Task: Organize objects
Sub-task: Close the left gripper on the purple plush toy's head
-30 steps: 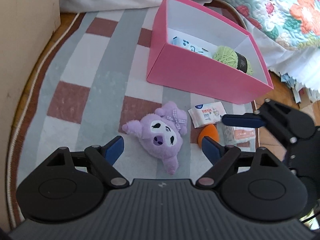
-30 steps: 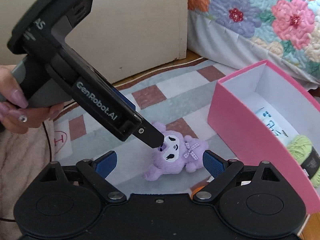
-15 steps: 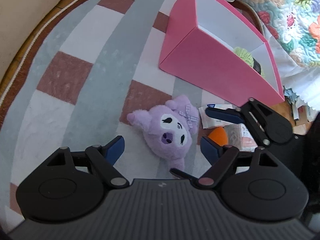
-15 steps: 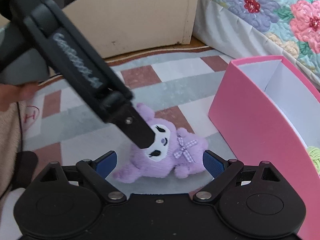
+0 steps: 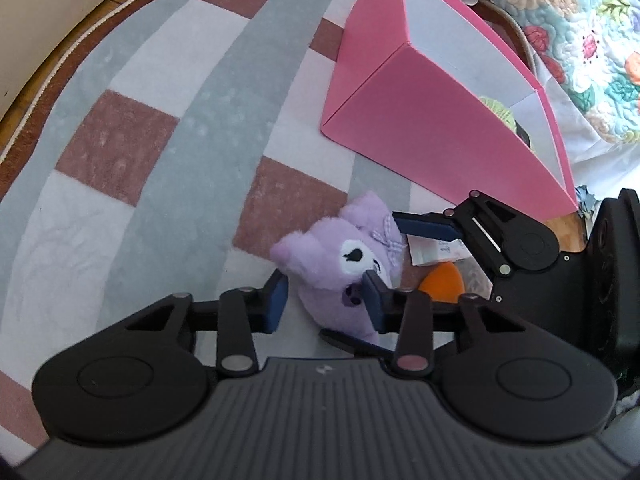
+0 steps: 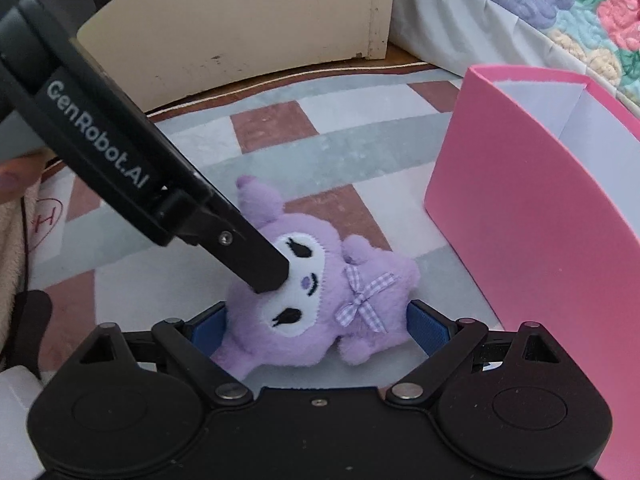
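Both grippers are down at the purple plush toy (image 6: 316, 300), which lies on the checked rug (image 5: 168, 168) just beside the pink box (image 5: 440, 136). My left gripper (image 5: 326, 298) has just been closing, and its blue pads now squeeze the toy's head from both sides, I think to lift it into the box. My right gripper (image 6: 316, 326) stands wide apart around the toy; whether its pads touch the fur I cannot tell for sure. The toy lies on its back, face up, with its long axis across the right gripper's opening, ear tip toward the cabinet (image 6: 248, 24).
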`<state>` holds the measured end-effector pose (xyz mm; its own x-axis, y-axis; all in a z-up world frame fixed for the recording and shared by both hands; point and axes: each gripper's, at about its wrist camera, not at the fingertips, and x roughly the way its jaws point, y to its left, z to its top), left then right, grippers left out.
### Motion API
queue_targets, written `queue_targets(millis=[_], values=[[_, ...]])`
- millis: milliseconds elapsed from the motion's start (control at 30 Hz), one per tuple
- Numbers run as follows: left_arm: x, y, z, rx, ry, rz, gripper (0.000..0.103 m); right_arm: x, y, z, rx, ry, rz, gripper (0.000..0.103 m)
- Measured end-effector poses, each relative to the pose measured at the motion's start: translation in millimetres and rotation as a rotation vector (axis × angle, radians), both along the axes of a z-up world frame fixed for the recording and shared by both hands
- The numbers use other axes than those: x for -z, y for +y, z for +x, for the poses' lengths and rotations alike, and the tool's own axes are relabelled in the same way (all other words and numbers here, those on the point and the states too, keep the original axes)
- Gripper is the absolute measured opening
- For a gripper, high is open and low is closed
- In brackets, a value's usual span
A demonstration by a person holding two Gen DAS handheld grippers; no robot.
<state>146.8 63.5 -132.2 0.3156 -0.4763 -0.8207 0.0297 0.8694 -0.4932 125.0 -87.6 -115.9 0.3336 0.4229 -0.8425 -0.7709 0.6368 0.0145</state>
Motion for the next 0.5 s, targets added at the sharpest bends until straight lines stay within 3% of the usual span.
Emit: queue_targets(millis=[300, 500], values=[[2.4, 0.8, -0.7, -0.014, 0.011, -0.010, 0.037, 10.8, -0.7, 10.2, -0.010, 0.027, 0.011, 0.103], [8.2, 2.5, -1.6, -0.019, 0.055, -0.069, 0.039, 8.6, -2.6, 4.0, -0.011, 0.008, 0.015, 0.101]])
